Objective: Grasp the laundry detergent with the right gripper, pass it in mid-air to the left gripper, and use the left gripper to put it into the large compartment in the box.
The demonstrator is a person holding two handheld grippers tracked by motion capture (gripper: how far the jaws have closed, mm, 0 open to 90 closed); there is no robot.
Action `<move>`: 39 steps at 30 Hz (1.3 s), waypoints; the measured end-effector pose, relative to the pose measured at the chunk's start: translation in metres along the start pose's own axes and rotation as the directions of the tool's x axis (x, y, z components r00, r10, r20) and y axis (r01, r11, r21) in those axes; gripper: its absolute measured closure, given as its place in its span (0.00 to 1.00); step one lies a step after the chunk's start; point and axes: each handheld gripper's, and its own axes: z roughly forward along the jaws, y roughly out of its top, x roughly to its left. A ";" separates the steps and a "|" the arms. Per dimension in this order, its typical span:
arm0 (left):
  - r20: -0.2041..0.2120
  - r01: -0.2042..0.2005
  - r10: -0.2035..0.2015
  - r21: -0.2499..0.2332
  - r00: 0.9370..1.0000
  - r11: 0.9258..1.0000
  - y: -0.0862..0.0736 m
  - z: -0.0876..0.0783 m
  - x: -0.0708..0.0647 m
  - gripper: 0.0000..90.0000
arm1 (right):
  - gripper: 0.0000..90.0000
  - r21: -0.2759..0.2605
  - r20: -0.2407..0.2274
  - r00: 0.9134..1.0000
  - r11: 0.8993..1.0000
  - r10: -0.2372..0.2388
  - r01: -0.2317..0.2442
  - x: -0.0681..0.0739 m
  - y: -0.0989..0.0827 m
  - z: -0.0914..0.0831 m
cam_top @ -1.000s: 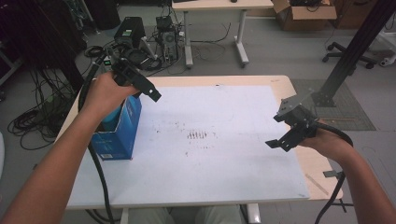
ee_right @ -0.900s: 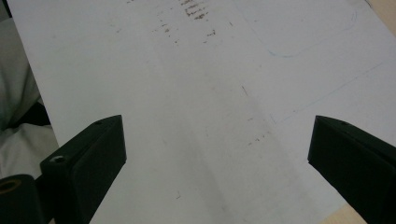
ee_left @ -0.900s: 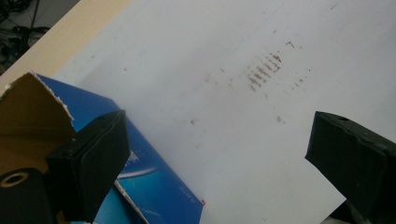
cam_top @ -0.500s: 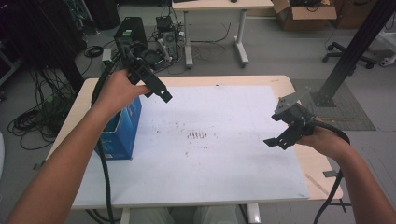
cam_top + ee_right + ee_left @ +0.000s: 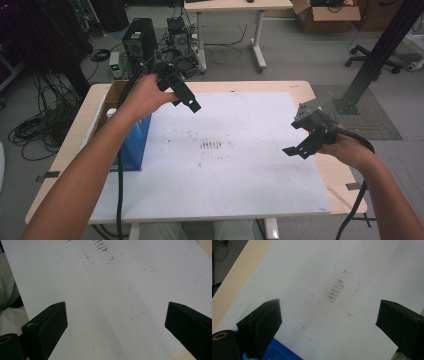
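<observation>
Blue box (image 5: 131, 142), open cardboard-brown top, something white inside, stands upright at left edge of white worktop (image 5: 240, 175), centre-left of high view. Left gripper (image 5: 186, 98) hovers just above-right of it, fingers spread, holding nothing; box corner peeks bottom-left in left gripper view. Right gripper (image 5: 300, 147) at right, fingers released, empty.

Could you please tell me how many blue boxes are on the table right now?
1. The blue box stands at the table's left edge, beside the white sheet and partly behind the left forearm. More items may be hidden behind that arm.
</observation>
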 end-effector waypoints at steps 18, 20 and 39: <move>0.049 -0.147 0.147 0.000 0.988 0.989 0.028 0.023 -0.029 0.07 | 0.04 0.010 0.007 1.000 1.000 0.014 -0.014 -0.002 -0.003 0.000; 0.051 -0.149 0.149 -0.001 0.988 0.989 0.028 0.024 -0.031 0.07 | 0.04 0.008 0.009 1.000 1.000 0.016 -0.016 -0.001 -0.003 -0.001; 0.047 -0.159 0.159 0.015 0.986 0.987 0.028 0.026 -0.036 0.07 | 0.04 0.012 0.001 1.000 1.000 0.008 -0.008 0.001 -0.004 0.003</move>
